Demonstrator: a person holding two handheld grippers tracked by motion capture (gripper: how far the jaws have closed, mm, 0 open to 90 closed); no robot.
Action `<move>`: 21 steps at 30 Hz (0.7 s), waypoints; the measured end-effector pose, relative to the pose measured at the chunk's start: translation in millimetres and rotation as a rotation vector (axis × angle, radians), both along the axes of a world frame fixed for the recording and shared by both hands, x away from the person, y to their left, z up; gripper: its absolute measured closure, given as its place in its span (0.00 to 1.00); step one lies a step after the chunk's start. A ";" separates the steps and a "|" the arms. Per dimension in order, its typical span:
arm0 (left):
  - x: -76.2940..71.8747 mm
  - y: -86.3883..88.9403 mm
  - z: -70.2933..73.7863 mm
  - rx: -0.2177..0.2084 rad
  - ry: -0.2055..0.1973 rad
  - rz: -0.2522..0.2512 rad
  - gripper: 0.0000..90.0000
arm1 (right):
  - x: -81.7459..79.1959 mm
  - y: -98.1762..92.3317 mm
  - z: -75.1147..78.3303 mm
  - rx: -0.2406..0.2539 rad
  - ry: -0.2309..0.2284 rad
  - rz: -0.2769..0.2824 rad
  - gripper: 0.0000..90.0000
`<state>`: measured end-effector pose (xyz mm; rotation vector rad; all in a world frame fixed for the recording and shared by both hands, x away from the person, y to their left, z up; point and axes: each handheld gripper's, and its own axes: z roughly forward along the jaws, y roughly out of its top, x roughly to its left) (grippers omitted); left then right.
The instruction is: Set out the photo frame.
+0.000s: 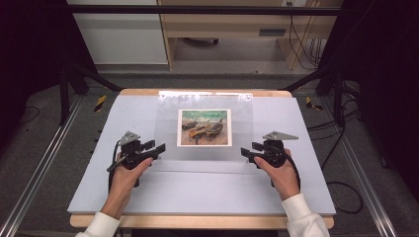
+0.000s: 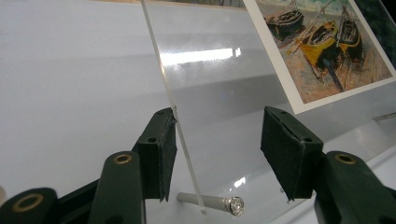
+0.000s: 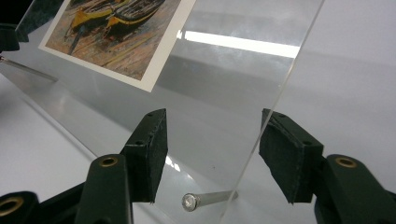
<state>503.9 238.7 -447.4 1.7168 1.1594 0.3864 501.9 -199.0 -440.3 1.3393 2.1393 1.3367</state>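
Note:
A clear acrylic sheet (image 1: pixel 167 129) lies on the pale mat, with a print of beached boats (image 1: pixel 204 127) under or in it. My left gripper (image 1: pixel 157 149) is at the sheet's near left corner and my right gripper (image 1: pixel 247 150) at its near right corner. In the left gripper view the jaws (image 2: pixel 219 135) stand apart astride the sheet's side edge (image 2: pixel 173 98), which runs close by the left pad. A small metal pin (image 2: pixel 210 203) sits under that corner. In the right gripper view the jaws (image 3: pixel 212 135) straddle the other edge (image 3: pixel 285 88) over a like pin (image 3: pixel 205 199).
A pale grey mat (image 1: pixel 108 168) covers the wooden table (image 1: pixel 197 221). Black frame posts (image 1: pixel 64 74) and cables (image 1: pixel 341 143) flank the table. Shelving and a white cabinet (image 1: pixel 123 39) stand beyond the far edge.

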 end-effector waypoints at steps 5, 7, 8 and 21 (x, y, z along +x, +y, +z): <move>-3.3 -0.8 0.6 0.011 -0.005 0.005 0.51 | -2.9 -0.6 0.4 -0.007 -0.003 0.001 0.49; -4.6 -0.3 0.8 0.013 -0.006 0.004 0.52 | -4.3 -0.4 0.9 -0.008 -0.002 -0.001 0.50; -5.2 -0.2 0.9 0.014 -0.007 0.004 0.52 | -5.0 -0.3 1.1 -0.014 -0.002 0.000 0.50; -11.7 -0.4 1.4 0.025 -0.017 0.012 0.55 | -11.6 -0.4 2.0 -0.026 -0.014 -0.003 0.54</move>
